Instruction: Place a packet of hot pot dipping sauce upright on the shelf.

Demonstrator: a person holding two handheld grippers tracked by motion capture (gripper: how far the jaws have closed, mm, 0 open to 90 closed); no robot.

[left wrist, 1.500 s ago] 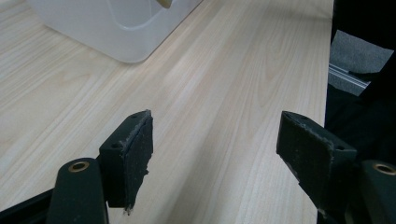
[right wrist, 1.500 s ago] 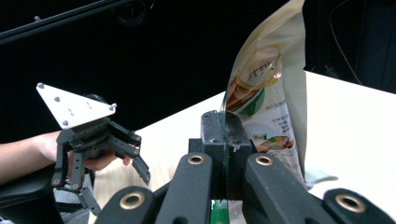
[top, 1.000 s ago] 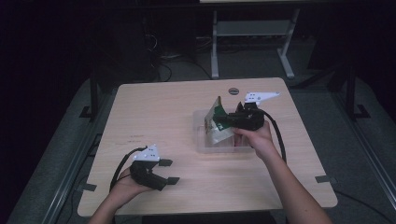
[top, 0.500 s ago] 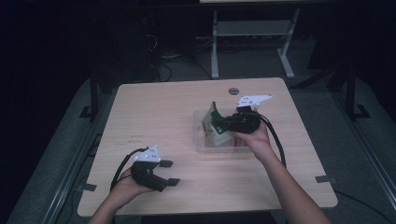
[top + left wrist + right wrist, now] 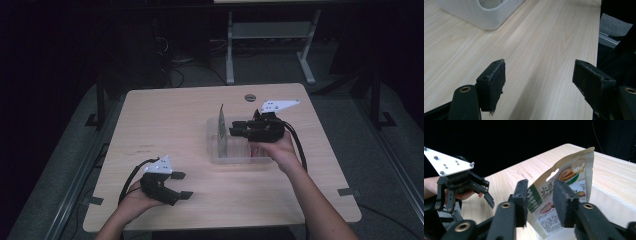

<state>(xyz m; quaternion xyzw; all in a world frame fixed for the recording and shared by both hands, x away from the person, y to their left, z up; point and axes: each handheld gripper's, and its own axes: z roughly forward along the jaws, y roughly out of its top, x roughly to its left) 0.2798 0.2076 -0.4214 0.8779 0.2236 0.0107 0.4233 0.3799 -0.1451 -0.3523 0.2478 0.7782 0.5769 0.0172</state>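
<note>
A snack pouch (image 5: 221,131) (image 5: 571,177), white with green print, stands upright at the left end of a clear plastic bin (image 5: 240,159) (image 5: 609,202). My right gripper (image 5: 233,131) (image 5: 540,195) points at the pouch from the right. Its jaws have just been opening and now stand apart, with the pouch just beyond the pads and not pressed by them. My left gripper (image 5: 183,185) (image 5: 539,75) rests open near the table's front left, over bare wood, with nothing between its jaws. It also appears at the left of the right gripper view (image 5: 484,192).
The wooden table (image 5: 165,125) carries the bin at its middle right. A corner of the bin (image 5: 481,17) shows ahead of the left jaws. A round cable grommet (image 5: 250,97) sits near the far edge. Beyond the table are a dark floor and desk legs.
The right gripper's jaws have opened and let go of the pouch, which now stands upright in the bin. The right hand drew back slightly. The left hand stayed put.
</note>
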